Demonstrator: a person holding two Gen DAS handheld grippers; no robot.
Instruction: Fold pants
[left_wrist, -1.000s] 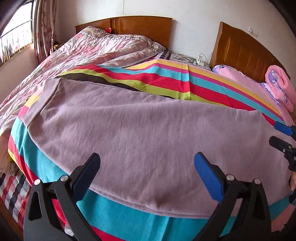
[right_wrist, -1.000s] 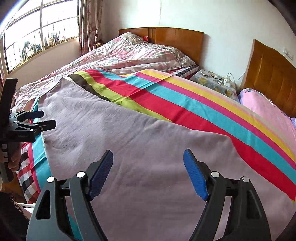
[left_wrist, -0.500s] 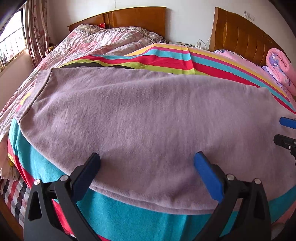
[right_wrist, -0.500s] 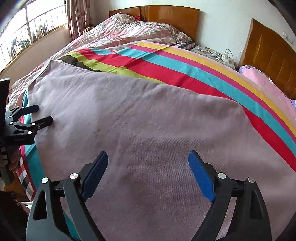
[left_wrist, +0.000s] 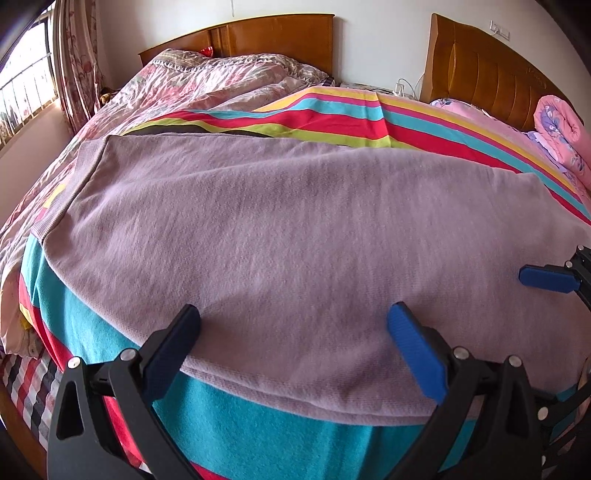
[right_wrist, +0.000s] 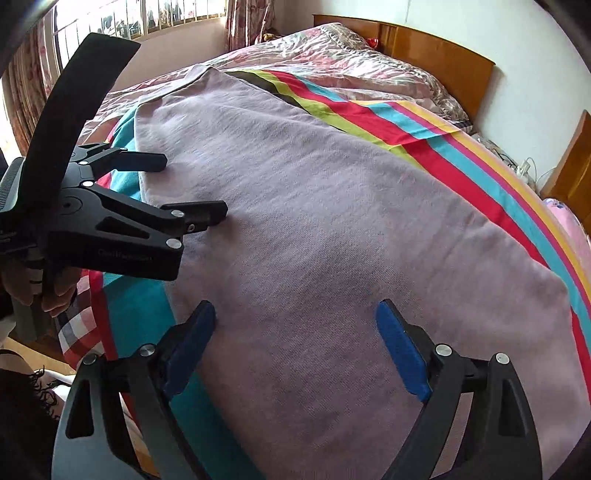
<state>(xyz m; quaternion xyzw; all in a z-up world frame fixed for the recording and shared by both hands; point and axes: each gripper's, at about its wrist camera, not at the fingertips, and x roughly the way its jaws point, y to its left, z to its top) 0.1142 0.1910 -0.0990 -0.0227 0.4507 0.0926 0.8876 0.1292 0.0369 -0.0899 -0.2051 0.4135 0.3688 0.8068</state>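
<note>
The mauve pants (left_wrist: 288, 236) lie spread flat across the striped bed cover, with the ribbed waistband (left_wrist: 70, 184) at the left end. They also fill the right wrist view (right_wrist: 332, 240). My left gripper (left_wrist: 293, 325) is open and empty, low over the near edge of the pants. It also shows in the right wrist view (right_wrist: 192, 188), with its fingers spread over the fabric. My right gripper (right_wrist: 295, 325) is open and empty over the pants. One of its blue fingers (left_wrist: 546, 277) shows at the right edge of the left wrist view.
The striped cover (left_wrist: 332, 122) lies over the bed, with a pink floral quilt (left_wrist: 207, 81) behind it. Wooden headboards (left_wrist: 280, 33) stand at the wall. A rolled pink blanket (left_wrist: 561, 125) lies at the far right. A window (right_wrist: 140, 22) is at the left.
Both grippers have come closer together over the near edge of the pants. The right gripper has swung left, so the left gripper looms larger in its view. Both stay open.
</note>
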